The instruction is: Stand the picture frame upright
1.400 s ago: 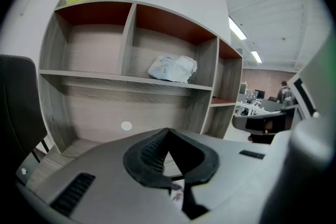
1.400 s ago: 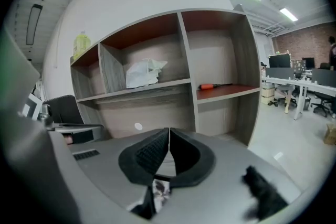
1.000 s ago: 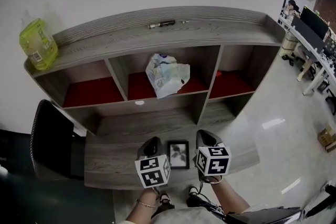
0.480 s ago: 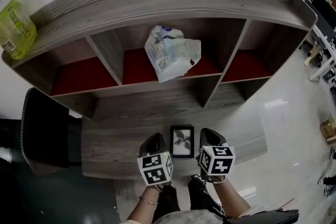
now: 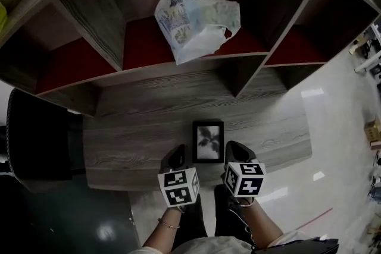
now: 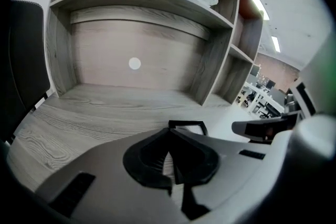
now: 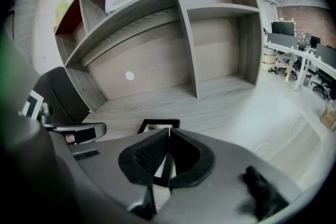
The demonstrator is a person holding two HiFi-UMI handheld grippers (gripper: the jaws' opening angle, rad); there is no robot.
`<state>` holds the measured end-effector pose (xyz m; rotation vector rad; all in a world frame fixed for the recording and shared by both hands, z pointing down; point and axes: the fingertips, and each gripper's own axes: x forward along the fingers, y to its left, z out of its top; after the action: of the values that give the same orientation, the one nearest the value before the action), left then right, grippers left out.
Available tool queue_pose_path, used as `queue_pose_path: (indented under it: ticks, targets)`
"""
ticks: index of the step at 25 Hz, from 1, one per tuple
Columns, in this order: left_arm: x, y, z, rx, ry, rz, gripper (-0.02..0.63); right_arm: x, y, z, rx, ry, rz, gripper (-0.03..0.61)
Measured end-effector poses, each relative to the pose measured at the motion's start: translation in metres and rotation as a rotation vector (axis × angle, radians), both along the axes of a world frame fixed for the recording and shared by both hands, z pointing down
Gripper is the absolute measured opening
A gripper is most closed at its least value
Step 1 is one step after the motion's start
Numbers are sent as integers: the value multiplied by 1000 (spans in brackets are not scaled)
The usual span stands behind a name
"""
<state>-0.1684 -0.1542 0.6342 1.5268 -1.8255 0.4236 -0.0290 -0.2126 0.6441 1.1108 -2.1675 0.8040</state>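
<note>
Two grippers flank the picture frame, which lies flat, picture up, on the desk close to its front edge. The left gripper and the right gripper each sit just beside a near corner of the frame, jaws pressed together on nothing. The step looks like approach only. Next, I judge, one pair of jaws must part, take the frame's rim and tip it up.

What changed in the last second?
Mainly the head camera moved in and down; the pen up top has left its view. Nothing was grabbed or released. The frame still lies flat on the desk, with the left gripper and right gripper still flanking its near end, both shut and empty. The bag stays on its shelf.
</note>
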Motion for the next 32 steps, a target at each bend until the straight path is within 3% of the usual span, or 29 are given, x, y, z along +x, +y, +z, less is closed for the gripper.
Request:
queue_pose_path:
  ticks: [8, 21, 23, 25, 32]
  targets:
    - [-1, 7, 21, -21, 14, -13, 2, 1, 6, 20, -12, 14, -5, 32]
    - [-17, 19, 37, -35, 16, -59, 2, -10, 4, 40, -60, -59, -9, 37]
    - [-19, 21, 39, -37, 16, -65, 2, -12, 3, 43, -68, -57, -12, 53]
    - [-22, 22, 41, -39, 17, -72, 2, -13, 2, 46, -78, -53, -14, 110]
    - [-30, 24, 47, -44, 17, -92, 2, -17, -2, 55, -103, -56, -13, 109]
